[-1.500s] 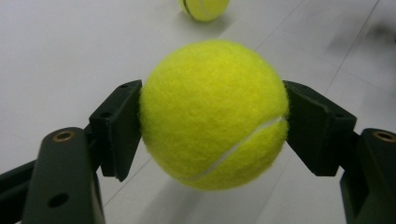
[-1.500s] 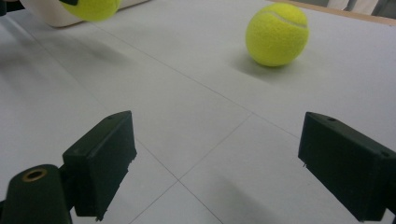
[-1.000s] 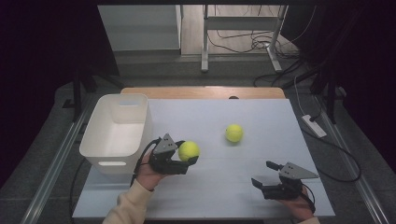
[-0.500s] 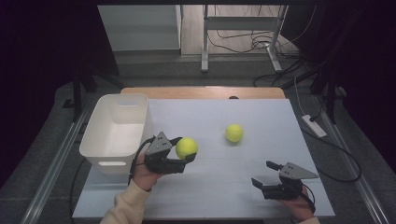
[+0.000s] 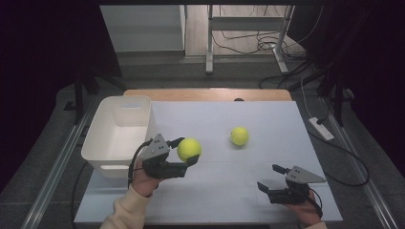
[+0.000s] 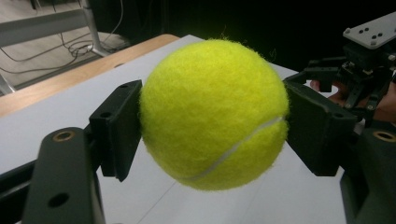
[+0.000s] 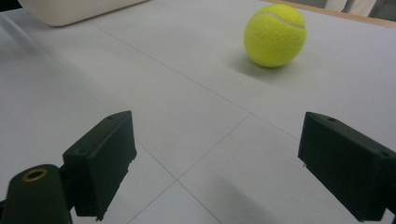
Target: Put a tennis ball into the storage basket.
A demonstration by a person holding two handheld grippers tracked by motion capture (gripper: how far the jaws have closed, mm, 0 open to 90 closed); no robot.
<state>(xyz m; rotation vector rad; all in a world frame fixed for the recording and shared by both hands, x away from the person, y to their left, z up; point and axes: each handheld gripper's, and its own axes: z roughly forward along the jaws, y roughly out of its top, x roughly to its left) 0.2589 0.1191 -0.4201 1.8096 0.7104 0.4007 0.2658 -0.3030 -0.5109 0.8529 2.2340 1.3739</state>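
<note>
My left gripper point(image 5: 187, 151) is shut on a yellow tennis ball point(image 5: 189, 149) and holds it above the white table, just right of the white bin point(image 5: 102, 143). In the left gripper view both black pads press the ball point(image 6: 212, 114) from either side. A second tennis ball point(image 5: 239, 135) lies on the table further right and back; it sits ahead in the right gripper view point(image 7: 275, 35). My right gripper point(image 5: 270, 177) rests low near the front right edge, its jaws open wide with nothing between them point(image 7: 219, 168).
The white bin stands at the table's left side, open at the top, and its corner point(image 7: 70, 11) is at the top left of the right gripper view. A wooden strip point(image 5: 205, 94) runs along the table's far edge. Cables and a power strip point(image 5: 321, 129) lie on the floor.
My left gripper has lifted the tennis ball upward and a little toward the bin. The right gripper and the second ball have stayed put.
</note>
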